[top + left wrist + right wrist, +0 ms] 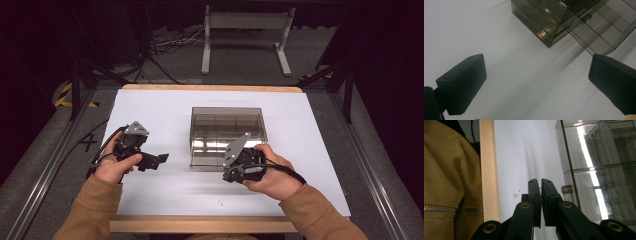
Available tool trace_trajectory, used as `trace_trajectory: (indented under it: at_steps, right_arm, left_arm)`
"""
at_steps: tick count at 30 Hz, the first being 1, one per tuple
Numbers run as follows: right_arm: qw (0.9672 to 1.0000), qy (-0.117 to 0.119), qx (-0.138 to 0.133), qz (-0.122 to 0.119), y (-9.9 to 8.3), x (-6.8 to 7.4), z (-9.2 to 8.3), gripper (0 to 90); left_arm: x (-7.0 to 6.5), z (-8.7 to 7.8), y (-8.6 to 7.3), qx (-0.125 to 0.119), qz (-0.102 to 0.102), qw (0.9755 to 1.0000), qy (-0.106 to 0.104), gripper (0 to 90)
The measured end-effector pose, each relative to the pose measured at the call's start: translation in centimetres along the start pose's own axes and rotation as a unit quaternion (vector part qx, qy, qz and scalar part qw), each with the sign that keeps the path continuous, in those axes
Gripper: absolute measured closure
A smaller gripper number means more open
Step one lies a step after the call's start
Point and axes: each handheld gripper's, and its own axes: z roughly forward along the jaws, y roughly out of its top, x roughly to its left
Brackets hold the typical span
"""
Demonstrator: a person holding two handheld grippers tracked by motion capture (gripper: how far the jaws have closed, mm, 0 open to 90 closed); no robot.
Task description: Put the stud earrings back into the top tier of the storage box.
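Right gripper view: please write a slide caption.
Shut hand-held gripper beside the smoked clear box on the white table.

one smoky plastic box, two tongs

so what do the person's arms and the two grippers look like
Both forearms wear tan-brown sleeves. The left gripper and right gripper are black, each topped by a grey three-cornered plate and trailing a black cable. The jaws end in blocky matte black pads; brass-coloured rivets mark the right gripper's linkage.
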Motion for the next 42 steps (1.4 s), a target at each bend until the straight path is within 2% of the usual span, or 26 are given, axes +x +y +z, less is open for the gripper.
trace_trajectory:
  at_steps: [16, 26, 33, 42]
  right_arm:
    - [0.999, -0.027, -0.006, 0.036, 1.1, -1.1, -0.9, 86.7]
    - [0.9964, -0.047, -0.001, 0.07, 1.3, -1.8, -1.3, 86.7]
    - [0.9958, -0.054, -0.005, 0.074, 1.4, -2.4, -1.3, 86.6]
    - [0.9946, -0.058, 0.003, 0.086, 1.4, -3.4, -0.6, 86.7]
  left_arm:
    - [0.2, -0.1, 0.0, -0.001, 0.0, 1.0, -0.001, 2.2]
    - [0.2, -0.1, 0.0, -0.002, 0.0, 1.0, -0.001, 2.2]
    - [0.2, -0.2, 0.0, 0.001, -0.001, 1.0, -0.003, 2.2]
    - [0.2, -0.2, 0.0, -0.003, -0.002, 1.0, -0.001, 2.2]
